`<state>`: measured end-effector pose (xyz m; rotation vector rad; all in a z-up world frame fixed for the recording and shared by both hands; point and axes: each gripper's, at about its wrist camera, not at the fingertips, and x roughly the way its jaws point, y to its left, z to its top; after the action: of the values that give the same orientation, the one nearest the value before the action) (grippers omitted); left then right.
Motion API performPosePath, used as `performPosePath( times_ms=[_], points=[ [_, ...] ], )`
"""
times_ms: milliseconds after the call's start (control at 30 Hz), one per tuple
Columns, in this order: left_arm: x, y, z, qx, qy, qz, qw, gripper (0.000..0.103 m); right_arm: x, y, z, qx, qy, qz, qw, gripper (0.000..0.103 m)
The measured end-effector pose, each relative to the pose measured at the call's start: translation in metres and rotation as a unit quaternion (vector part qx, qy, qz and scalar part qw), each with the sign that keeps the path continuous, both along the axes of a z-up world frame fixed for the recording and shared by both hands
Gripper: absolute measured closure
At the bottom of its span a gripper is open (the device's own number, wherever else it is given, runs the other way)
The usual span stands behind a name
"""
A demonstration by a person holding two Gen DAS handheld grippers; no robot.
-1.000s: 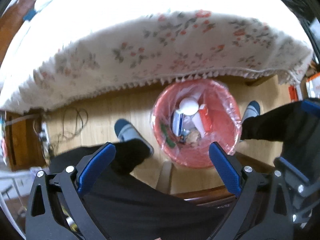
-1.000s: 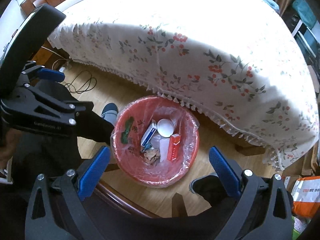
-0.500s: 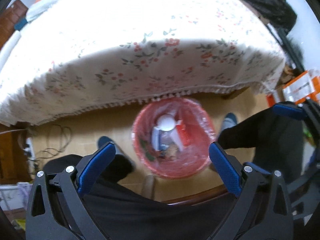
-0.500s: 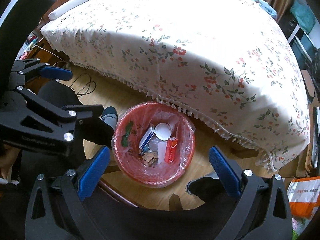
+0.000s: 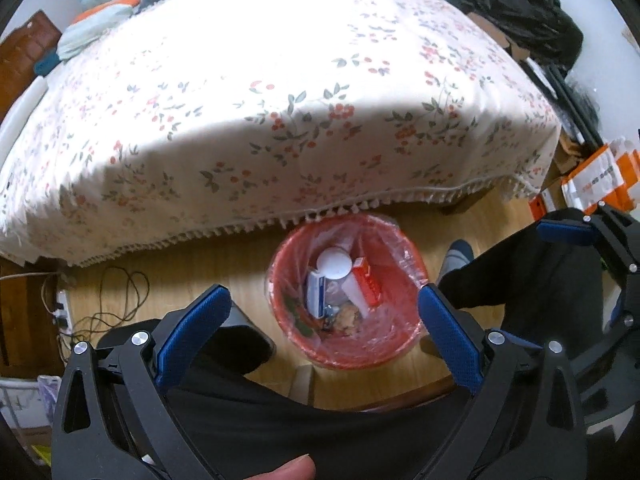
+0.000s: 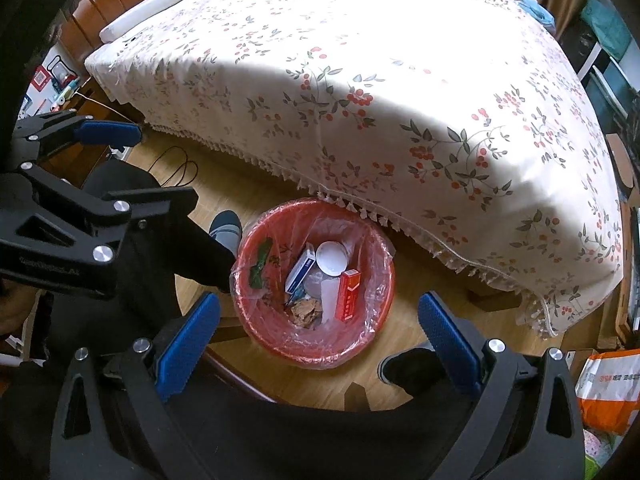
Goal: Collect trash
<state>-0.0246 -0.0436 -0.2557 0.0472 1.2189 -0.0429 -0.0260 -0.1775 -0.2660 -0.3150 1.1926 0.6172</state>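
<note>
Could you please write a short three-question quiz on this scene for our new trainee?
1. True or false: the left gripper holds a piece of trash.
2. Which lies inside the red bin: A) a glass bottle, B) a red carton, C) a shoe?
3. What hangs over the far rim of the bin?

Key:
1. False; both it and the right gripper are open and hold nothing.
2. B.
3. The fringed edge of the floral bedspread.
</note>
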Motion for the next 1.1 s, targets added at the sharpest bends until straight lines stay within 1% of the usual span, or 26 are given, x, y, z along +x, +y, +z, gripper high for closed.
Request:
performPosePath(
  times_ms=[167, 467, 767, 1100],
  points=[
    [-0.004, -0.005, 0.007, 0.004, -0.001, -0.012, 0.9999, 0.006, -0.004, 0.001, 0.005, -0.008, 0.007, 0.003, 1.0, 0.005],
    [-0.008, -0.012, 0.014, 0.008, 0.001, -0.026, 0.9996, 0.006, -0.009, 0.002, 0.013, -0.019, 0.003, 0.012, 1.0, 0.005],
    [-0.011, -0.013, 0.015, 0.005, 0.005, -0.034, 0.9994, 0.006, -0.01, 0.002, 0.014, -0.027, 0.002, 0.019, 0.999, 0.005],
    [-0.011, -0.017, 0.013, 0.012, 0.009, -0.044, 0.9989, 0.006, -0.011, -0.001, 0.01, -0.039, 0.001, 0.02, 0.999, 0.005]
  ],
)
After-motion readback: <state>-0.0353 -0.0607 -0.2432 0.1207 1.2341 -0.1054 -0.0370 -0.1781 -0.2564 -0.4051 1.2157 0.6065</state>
